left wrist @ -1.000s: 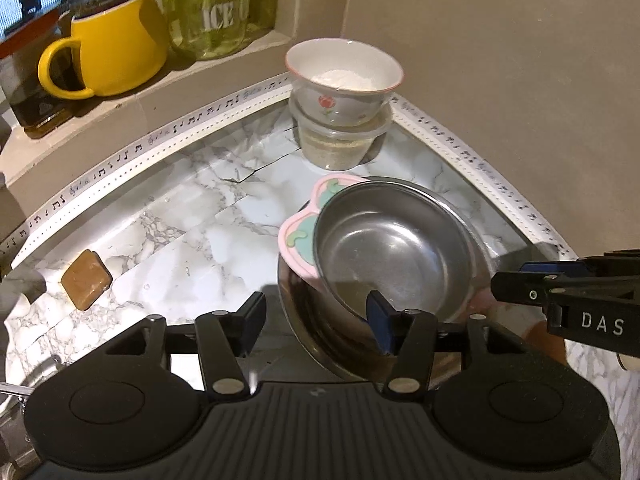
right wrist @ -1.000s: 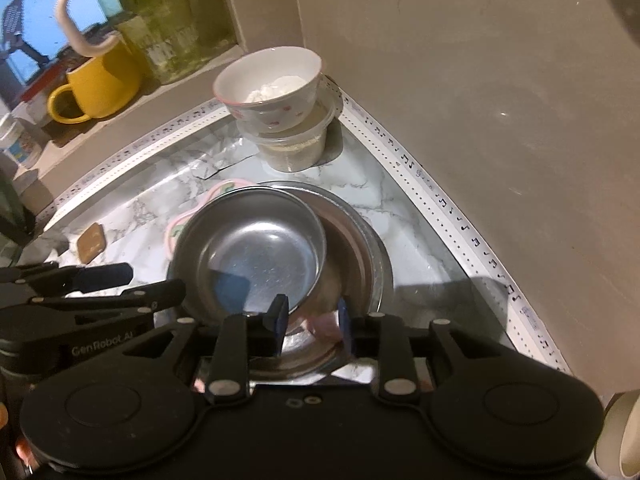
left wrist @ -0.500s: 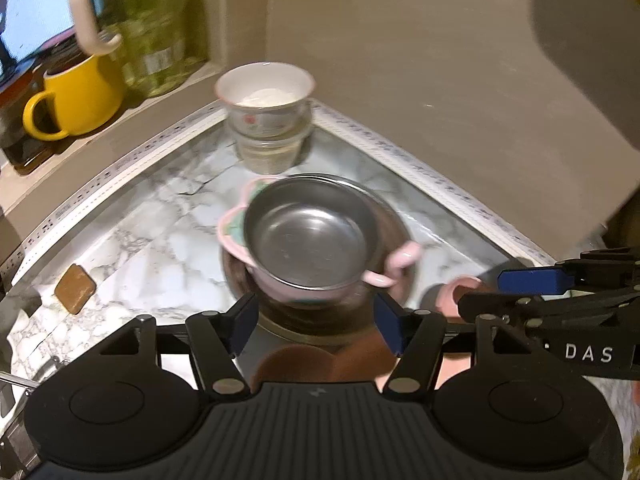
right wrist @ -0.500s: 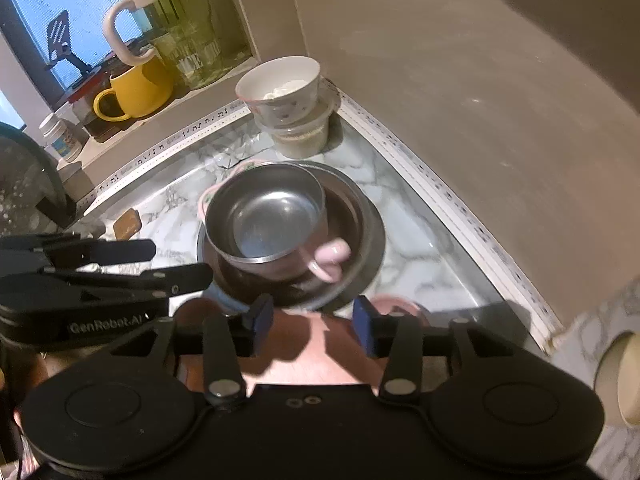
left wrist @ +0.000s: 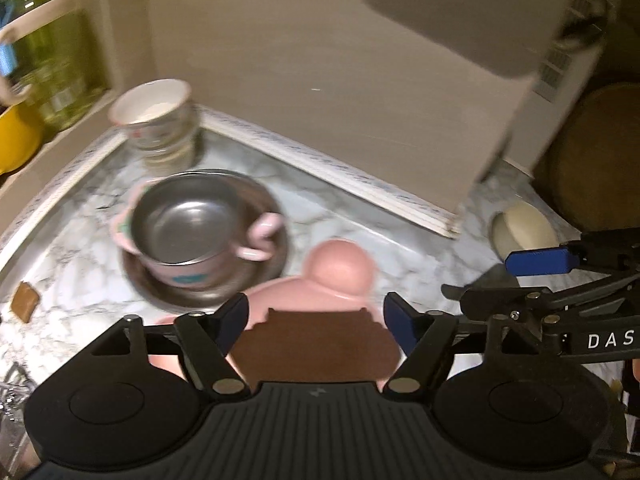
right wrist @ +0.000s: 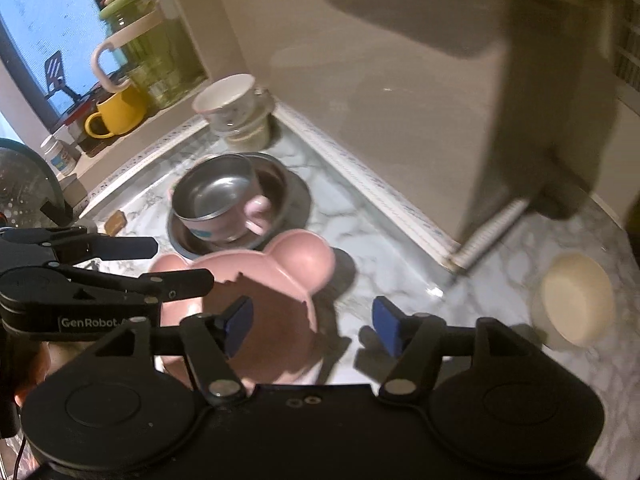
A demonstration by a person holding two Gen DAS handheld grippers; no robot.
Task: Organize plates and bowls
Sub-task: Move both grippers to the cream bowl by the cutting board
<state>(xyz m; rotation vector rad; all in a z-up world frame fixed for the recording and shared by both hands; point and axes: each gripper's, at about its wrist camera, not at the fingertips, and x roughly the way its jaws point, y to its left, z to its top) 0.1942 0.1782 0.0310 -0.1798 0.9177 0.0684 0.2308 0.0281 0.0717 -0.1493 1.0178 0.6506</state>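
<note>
Left gripper (left wrist: 316,316) jaws just opening, wide, gripping nothing, above the pink bear-shaped plastic plate (left wrist: 340,268) (not touching); right gripper (right wrist: 312,320) likewise opening, wide, empty, over marble counter (right wrist: 376,236)

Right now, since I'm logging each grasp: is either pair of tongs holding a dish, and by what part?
Nothing is held. The left tongs and right tongs both gape open over the pink bear-shaped plate, which lies untouched on the counter.

A yellow ceramic mug (right wrist: 116,114) and a green glass jar (right wrist: 160,68) share the window ledge at ten o'clock; a small brown square (right wrist: 116,222) lies on the marble counter (right wrist: 400,264) at nine.
</note>
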